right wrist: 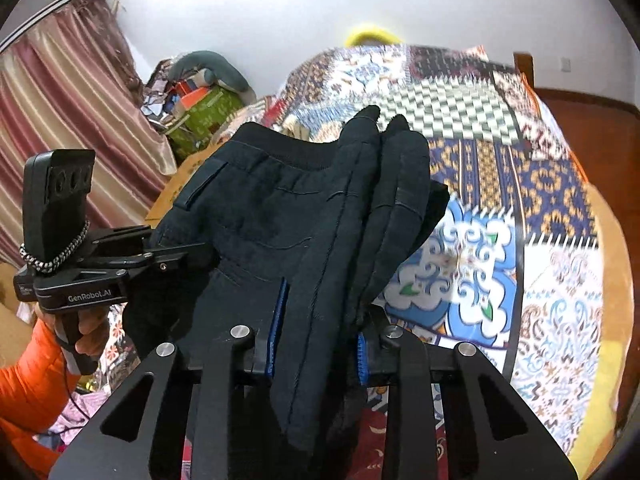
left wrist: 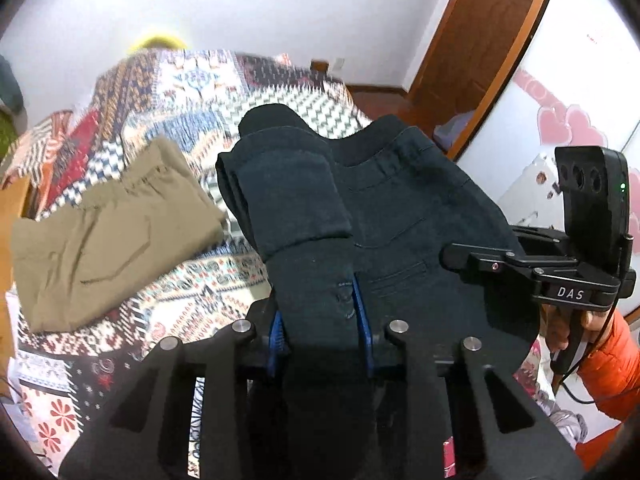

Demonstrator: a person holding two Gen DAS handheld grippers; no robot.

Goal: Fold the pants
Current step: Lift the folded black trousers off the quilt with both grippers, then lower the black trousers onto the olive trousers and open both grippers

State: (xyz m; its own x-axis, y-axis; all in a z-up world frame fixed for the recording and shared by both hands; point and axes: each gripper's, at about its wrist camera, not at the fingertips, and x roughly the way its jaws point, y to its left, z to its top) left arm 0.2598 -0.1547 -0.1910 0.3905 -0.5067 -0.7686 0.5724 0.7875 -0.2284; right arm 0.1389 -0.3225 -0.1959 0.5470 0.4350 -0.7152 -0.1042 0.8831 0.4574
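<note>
Dark navy pants (left wrist: 392, 216) hang in the air between my two grippers, folded over, above a patterned bedspread. My left gripper (left wrist: 320, 320) is shut on a bunched fold of the pants between its blue pads. My right gripper (right wrist: 318, 340) is shut on another thick fold of the same pants (right wrist: 280, 208). The right gripper also shows at the right of the left wrist view (left wrist: 460, 256), gripping the cloth's edge. The left gripper shows at the left of the right wrist view (right wrist: 184, 256), likewise at the pants.
Folded khaki pants (left wrist: 104, 236) lie on the patterned bedspread (left wrist: 192, 92) to the left. A wooden door (left wrist: 472, 40) stands at the right. In the right wrist view, curtains (right wrist: 60, 112) and a cluttered pile (right wrist: 200, 92) are left of the bed (right wrist: 520, 200).
</note>
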